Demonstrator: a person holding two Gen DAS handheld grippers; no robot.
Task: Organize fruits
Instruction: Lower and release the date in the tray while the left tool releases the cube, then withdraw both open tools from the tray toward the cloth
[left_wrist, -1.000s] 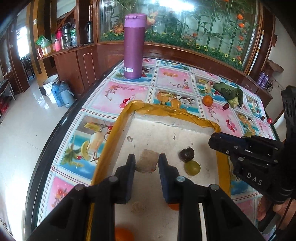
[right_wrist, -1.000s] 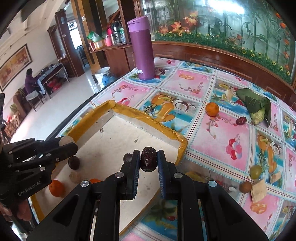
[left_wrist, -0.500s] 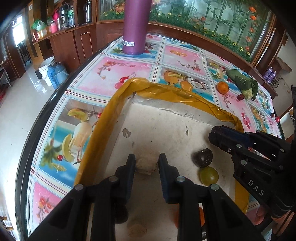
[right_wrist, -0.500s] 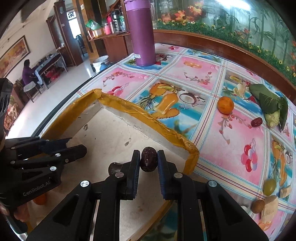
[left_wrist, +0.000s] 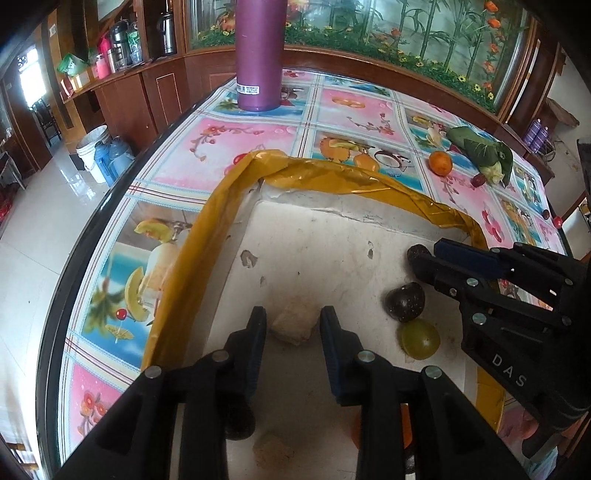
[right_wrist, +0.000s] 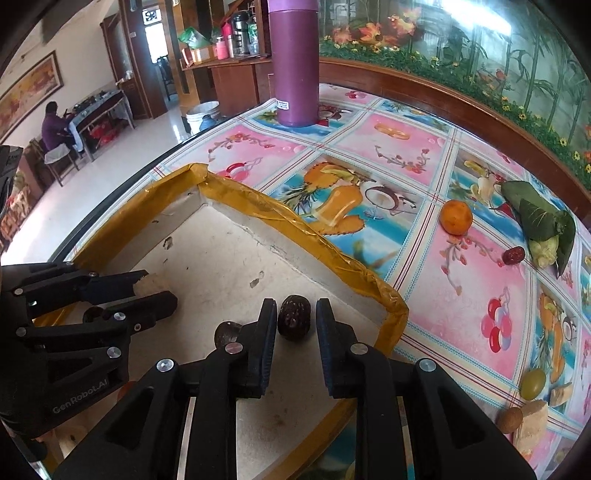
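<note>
**Both tongs parted over the tray**

The left tongs (left_wrist: 293, 325) pointed down into the white tray (left_wrist: 332, 236) with its yellow taped rim, and their jaws had just been opening: a pale tan chunk (left_wrist: 294, 325) lay on the tray floor between the pads, with a gap showing on each side of it. The right tongs (right_wrist: 295, 319) stood over the tray's near corner, jaws slightly apart around a dark wrinkled fruit (right_wrist: 294, 321) that rested on the tray floor; the left pad sat just beside it or touching, the right pad stood clear, so it was no longer pinched.

Inside the tray, a second dark fruit (left_wrist: 405, 302) lay touching a green grape (left_wrist: 420, 339), both just beside the right tongs as seen from the left wrist.

On the desk (right_wrist: 461, 288), covered with a fruit-print cloth, an orange (right_wrist: 456, 217) sat near a leaf-wrapped bundle (right_wrist: 543, 225), with a red date (right_wrist: 514, 255) between them and closer to the bundle. A purple flask (right_wrist: 293, 62) stood upright at the far edge.
</note>
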